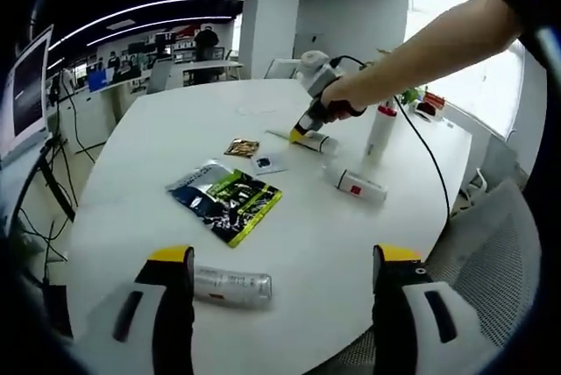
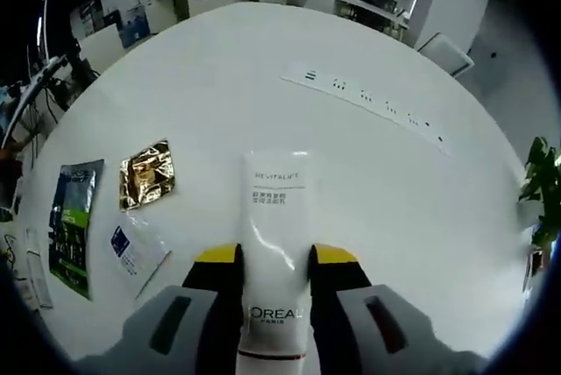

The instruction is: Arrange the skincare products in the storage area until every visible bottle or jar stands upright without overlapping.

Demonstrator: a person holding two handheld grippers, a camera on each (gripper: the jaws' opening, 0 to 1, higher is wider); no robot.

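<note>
Two jaws of the right gripper (image 2: 273,257) are clamped on a white tube (image 2: 279,244) lying flat at lower centre of the right gripper view. Spread wide at the bottom of the left gripper view, the left gripper (image 1: 285,257) holds nothing; a silver bottle (image 1: 232,286) lies beside its left jaw on the white table (image 1: 175,130).

**White table and what lies on it**

We see a white oval table (image 1: 289,244). A silver can (image 1: 232,286) lies between our left jaws; a green-black packet (image 1: 225,201), gold sachet (image 1: 241,148) and white tube (image 2: 279,217) lie beyond.
</note>
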